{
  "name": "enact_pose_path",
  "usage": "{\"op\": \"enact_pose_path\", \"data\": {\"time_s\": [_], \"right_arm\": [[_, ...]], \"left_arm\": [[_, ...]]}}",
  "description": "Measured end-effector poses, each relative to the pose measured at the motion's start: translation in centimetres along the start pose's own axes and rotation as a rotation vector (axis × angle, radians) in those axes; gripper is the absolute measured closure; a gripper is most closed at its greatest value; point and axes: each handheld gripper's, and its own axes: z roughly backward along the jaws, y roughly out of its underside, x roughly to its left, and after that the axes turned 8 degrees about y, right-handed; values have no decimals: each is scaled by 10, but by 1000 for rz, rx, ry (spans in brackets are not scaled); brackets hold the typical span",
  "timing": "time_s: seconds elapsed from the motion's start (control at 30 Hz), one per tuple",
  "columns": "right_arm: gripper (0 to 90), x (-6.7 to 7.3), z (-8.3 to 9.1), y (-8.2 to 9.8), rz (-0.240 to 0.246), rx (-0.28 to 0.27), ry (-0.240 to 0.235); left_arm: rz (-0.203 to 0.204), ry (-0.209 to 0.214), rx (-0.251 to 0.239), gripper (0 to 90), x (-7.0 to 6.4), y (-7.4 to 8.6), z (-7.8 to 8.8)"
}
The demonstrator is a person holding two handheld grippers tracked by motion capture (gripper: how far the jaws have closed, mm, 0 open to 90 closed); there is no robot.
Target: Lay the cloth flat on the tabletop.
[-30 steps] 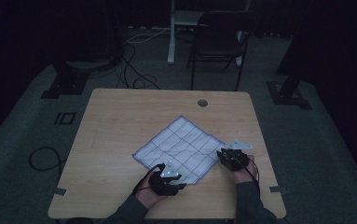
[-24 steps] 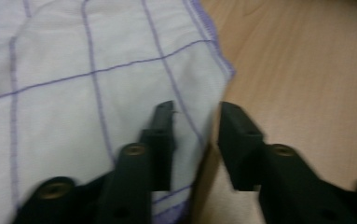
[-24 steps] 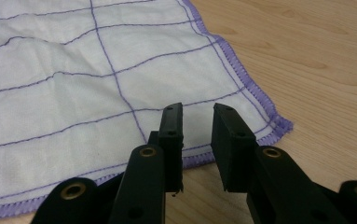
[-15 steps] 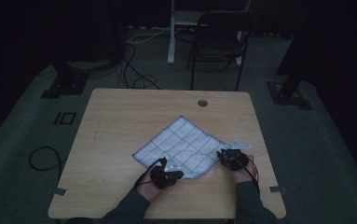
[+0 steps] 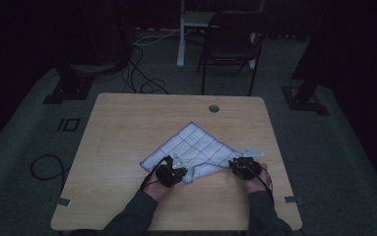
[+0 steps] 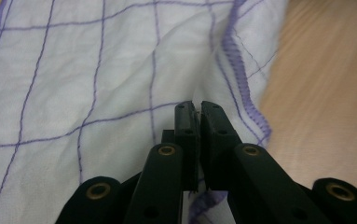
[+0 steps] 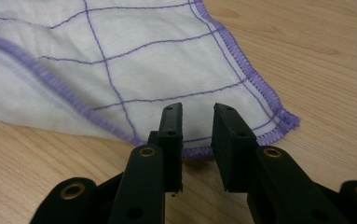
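A white cloth with a purple grid and purple hem lies as a diamond on the wooden table. My left gripper is at the cloth's near left edge. In the left gripper view its jaws have just been closing, and the left gripper is now shut on a pinched fold of the cloth beside the hem. My right gripper is at the cloth's right corner. In the right gripper view the right gripper is open, its tips over the hemmed edge of the flat cloth.
A round cable hole sits near the table's far edge. Beyond the table stand a dark chair, floor cables and stand bases. Bare wood lies left of the cloth and along the front edge.
The left gripper has moved forward onto the cloth's near edge and its jaws have closed on the fabric. The right gripper has stayed in place.
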Motion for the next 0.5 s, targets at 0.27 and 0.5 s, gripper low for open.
{"op": "enact_pose_path", "data": {"time_s": [0.27, 0.5], "right_arm": [[741, 1, -3, 1, 10, 18, -1], [742, -1, -7, 2, 3, 26, -6]], "left_arm": [[-27, -33, 2, 856, -4, 0, -1], [-141, -1, 0, 835, -32, 3, 0]]}}
